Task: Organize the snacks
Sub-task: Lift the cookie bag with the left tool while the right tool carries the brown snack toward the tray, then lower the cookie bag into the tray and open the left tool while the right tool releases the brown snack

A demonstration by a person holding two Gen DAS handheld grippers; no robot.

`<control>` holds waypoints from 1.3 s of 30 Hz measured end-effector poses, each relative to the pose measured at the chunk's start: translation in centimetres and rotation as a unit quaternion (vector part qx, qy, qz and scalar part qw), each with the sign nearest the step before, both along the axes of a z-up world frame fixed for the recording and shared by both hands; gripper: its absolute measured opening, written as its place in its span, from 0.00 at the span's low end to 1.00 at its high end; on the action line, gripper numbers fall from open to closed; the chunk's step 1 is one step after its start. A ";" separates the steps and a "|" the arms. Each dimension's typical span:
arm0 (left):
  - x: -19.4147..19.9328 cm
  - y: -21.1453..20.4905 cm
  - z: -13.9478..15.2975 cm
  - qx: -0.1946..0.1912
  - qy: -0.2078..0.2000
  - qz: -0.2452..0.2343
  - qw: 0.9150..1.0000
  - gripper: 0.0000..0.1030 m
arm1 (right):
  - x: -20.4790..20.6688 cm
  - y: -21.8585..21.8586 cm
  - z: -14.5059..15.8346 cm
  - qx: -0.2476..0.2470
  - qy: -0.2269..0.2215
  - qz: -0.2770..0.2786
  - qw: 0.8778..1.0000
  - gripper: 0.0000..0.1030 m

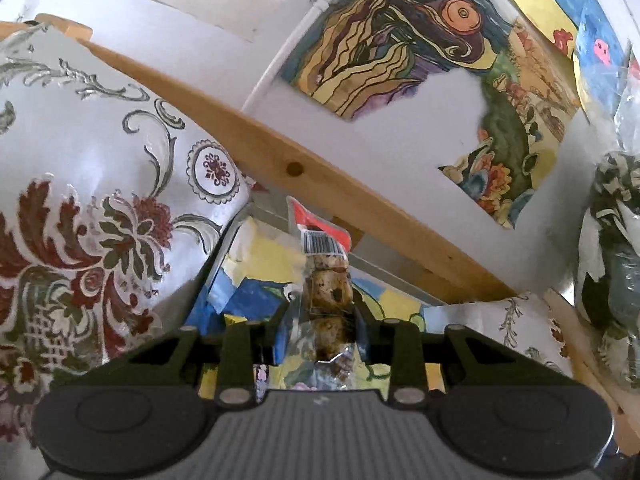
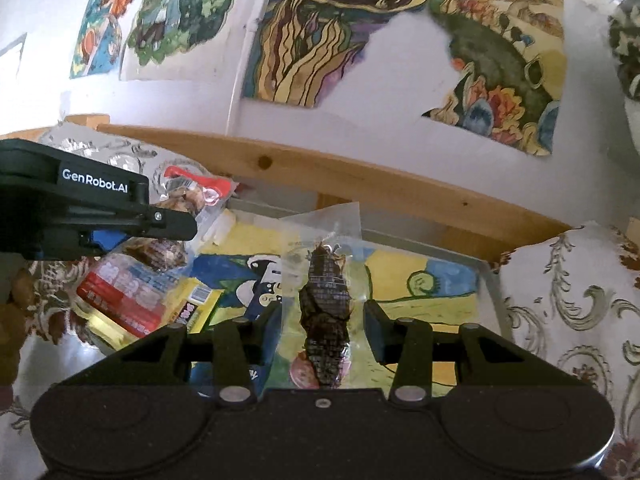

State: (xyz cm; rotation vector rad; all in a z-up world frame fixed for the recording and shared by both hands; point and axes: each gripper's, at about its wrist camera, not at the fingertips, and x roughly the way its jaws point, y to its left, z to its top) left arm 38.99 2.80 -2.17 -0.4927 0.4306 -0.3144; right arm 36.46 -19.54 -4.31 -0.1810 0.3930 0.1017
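Lying flat as the sorting surface, the painted tray [image 2: 440, 280] keeps open room at its right half, bounded far by the wooden rail [image 2: 360, 176]. The left gripper [image 1: 320, 320] pinches a red-topped cookie packet [image 1: 326, 280] above it; the right gripper [image 2: 320, 320] pinches a clear dark-snack pouch [image 2: 324, 300]. Loose packets [image 2: 132, 300] crowd the left edge.

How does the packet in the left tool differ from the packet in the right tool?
The left tool holds a clear packet of light brown, lumpy pieces with a red end and barcode; the right tool holds a clear packet with one dark, flat, elongated piece. The left packet looks thicker and fills its jaws; the right packet is thin, with a wide plain sealed edge. Both stand lengthwise between the jaws, above the painted tray.
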 end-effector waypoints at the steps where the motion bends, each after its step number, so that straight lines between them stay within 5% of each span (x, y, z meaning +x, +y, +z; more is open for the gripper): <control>1: 0.3 -0.1 -0.3 0.001 -0.003 -0.001 1.000 0.34 | 0.4 0.2 -0.2 -0.002 0.003 0.000 1.000 0.44; 9: 2.0 0.1 -3.2 -0.017 0.017 -0.011 1.000 0.34 | 2.9 1.6 -2.4 -0.029 0.039 0.005 0.999 0.44; 30: 3.4 -1.7 -4.7 0.027 0.029 -0.025 0.999 0.35 | 4.6 1.4 -4.9 -0.020 0.074 -0.006 0.997 0.49; 39: 2.8 -1.5 -3.7 0.016 0.027 -0.021 0.999 0.54 | 3.3 0.5 -4.2 0.007 0.078 -0.020 0.997 0.61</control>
